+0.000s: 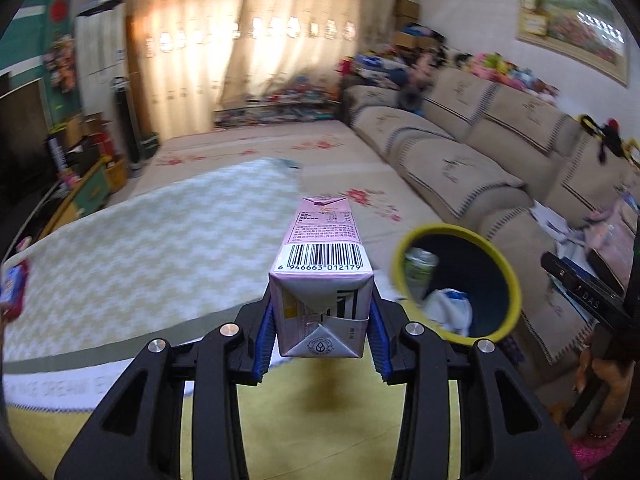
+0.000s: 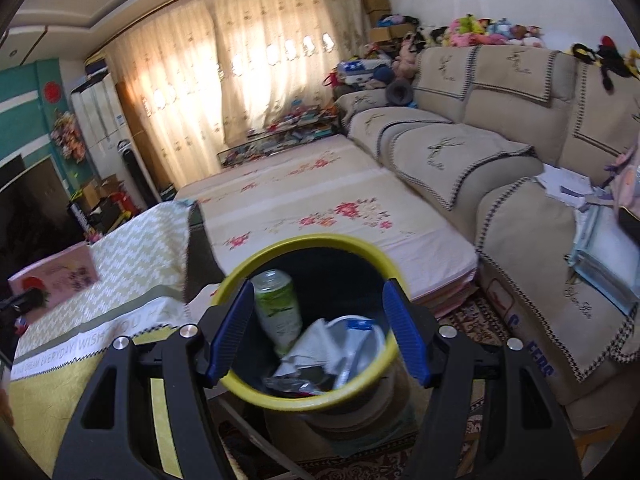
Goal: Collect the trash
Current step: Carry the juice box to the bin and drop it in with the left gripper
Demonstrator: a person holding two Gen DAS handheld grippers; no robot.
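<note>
My left gripper (image 1: pixel 322 326) is shut on a pink drink carton (image 1: pixel 322 264) with a barcode, held above the table's cloth. The yellow-rimmed trash bin (image 1: pixel 516 276) is just right of the carton. In the right wrist view my right gripper (image 2: pixel 318 332) is open and empty, directly above the bin (image 2: pixel 308 400). The bin holds a green can (image 2: pixel 278 308), white paper and wrappers (image 2: pixel 332 348). The carton held by the left gripper also shows at the far left of the right wrist view (image 2: pixel 56 280). The right gripper's body shows at the right edge of the left wrist view.
A table with a yellow-green zigzag cloth (image 1: pixel 152 248) lies left of the bin. A red-blue packet (image 1: pixel 14 288) sits at its left edge. A beige sofa (image 2: pixel 500 168) runs along the right, with papers on it. A floral mat (image 2: pixel 320 200) covers the floor.
</note>
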